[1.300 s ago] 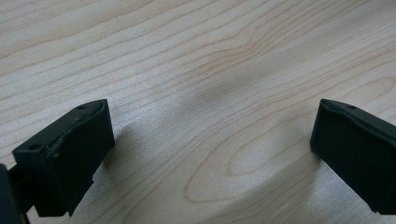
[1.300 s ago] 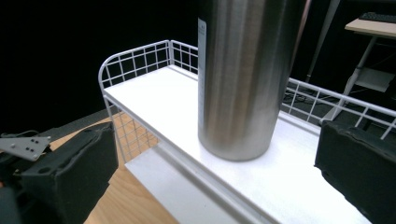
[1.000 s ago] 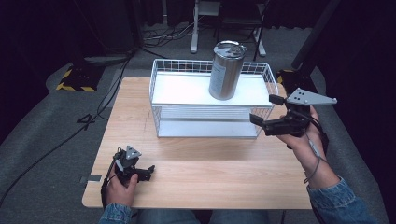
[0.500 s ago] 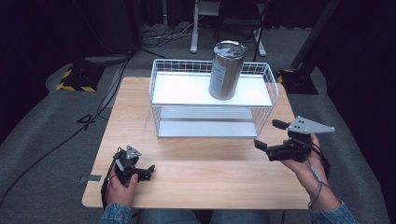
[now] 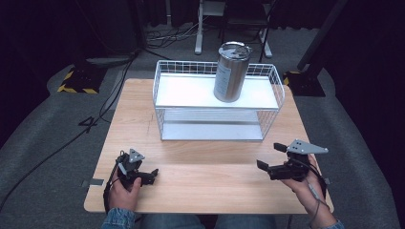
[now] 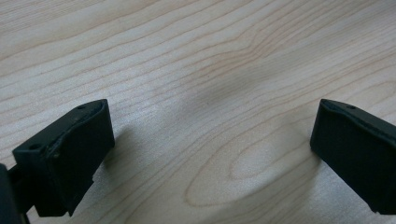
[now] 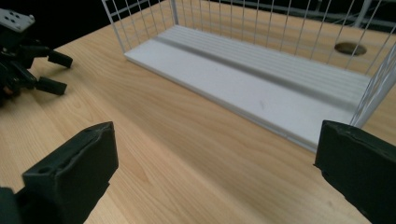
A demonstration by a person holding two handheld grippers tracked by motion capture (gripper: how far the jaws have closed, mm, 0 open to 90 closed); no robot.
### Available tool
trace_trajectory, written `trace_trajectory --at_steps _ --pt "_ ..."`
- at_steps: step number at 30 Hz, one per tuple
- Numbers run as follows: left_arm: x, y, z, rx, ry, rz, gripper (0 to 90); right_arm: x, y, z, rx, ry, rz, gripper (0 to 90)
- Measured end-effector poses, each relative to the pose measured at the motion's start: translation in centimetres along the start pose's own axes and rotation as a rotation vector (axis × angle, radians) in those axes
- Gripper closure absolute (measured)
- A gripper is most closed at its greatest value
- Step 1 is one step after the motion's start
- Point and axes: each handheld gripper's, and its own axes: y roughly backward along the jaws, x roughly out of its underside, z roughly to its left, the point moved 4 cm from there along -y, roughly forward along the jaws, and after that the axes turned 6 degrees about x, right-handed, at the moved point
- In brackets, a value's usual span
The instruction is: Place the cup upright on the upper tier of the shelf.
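Observation:
A tall steel canister [image 5: 231, 71] stands upright on the top shelf of a white wire rack [image 5: 186, 90] at the back of the wooden table [image 5: 205, 164]. My left gripper [image 5: 154, 174] rests low at the table's front left, jaws wide open over bare wood [image 6: 212, 154]. At the front right my right gripper [image 5: 270, 156] is held just above the table, open and empty, facing left and slightly toward the rack. The right gripper view looks past its own spread jaws [image 7: 215, 172] at the rack's lower white shelf [image 7: 261, 93], with the left gripper [image 7: 63, 73] at the upper left.
The rack fills the middle and back of the table. A round hole [image 7: 346, 48] is in the tabletop behind the rack. Cables [image 5: 102, 107] run over the grey floor at the left, by a yellow-and-black striped block [image 5: 76, 83]. White stand legs [image 5: 200, 45] are behind the table.
My right gripper has drawn back from beside the rack's right end to the table's front right and come lower. The left gripper has stayed put.

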Motion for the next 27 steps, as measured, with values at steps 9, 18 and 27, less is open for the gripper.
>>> trace_trajectory --at_steps 9,18,27 --pt "0.0 0.0 0.0 -0.001 0.001 -0.002 0.1 3.8 -1.9 0.0 0.012 -0.025 0.064 0.1" --pt "0.0 0.0 0.0 -0.001 -0.001 0.0 0.1 6.7 -3.5 0.2 0.045 0.016 0.148 0.0" --pt "0.0 0.0 0.0 0.0 0.0 0.0 0.1 8.4 -4.3 0.0 0.107 0.057 0.241 1.0"
